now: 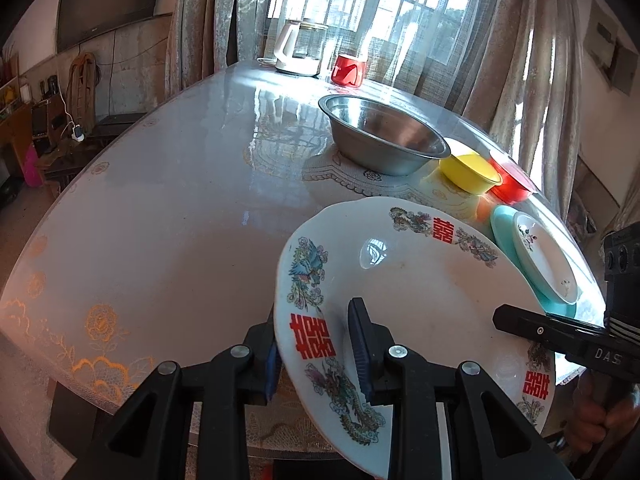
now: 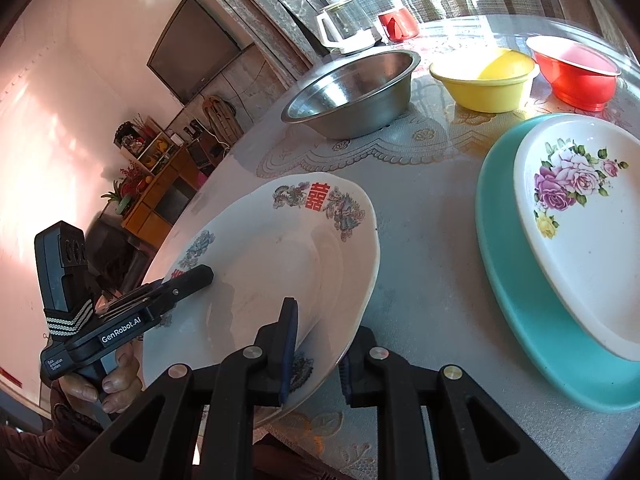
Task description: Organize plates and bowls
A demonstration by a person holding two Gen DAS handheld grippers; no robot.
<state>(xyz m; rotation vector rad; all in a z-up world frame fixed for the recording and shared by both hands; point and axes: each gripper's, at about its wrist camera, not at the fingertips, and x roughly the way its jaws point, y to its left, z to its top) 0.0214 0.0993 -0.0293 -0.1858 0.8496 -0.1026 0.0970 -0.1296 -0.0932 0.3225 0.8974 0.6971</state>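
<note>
Both claws, left point(image 1: 320, 350) and right point(image 2: 318, 350), pinch the dragon plate's point(image 1: 404, 280) near rim; it tilts, face up, above the bench point(image 1: 168, 200).

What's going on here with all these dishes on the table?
A person with a gripper in each hand is sorting tableware. Both the left gripper and the right gripper are clamped on opposite rims of the white dragon plate, holding it tilted over the table's near edge. To its right the floral plate rests on the teal plate. The steel bowl, yellow bowl and red bowl sit separately beyond.
</note>
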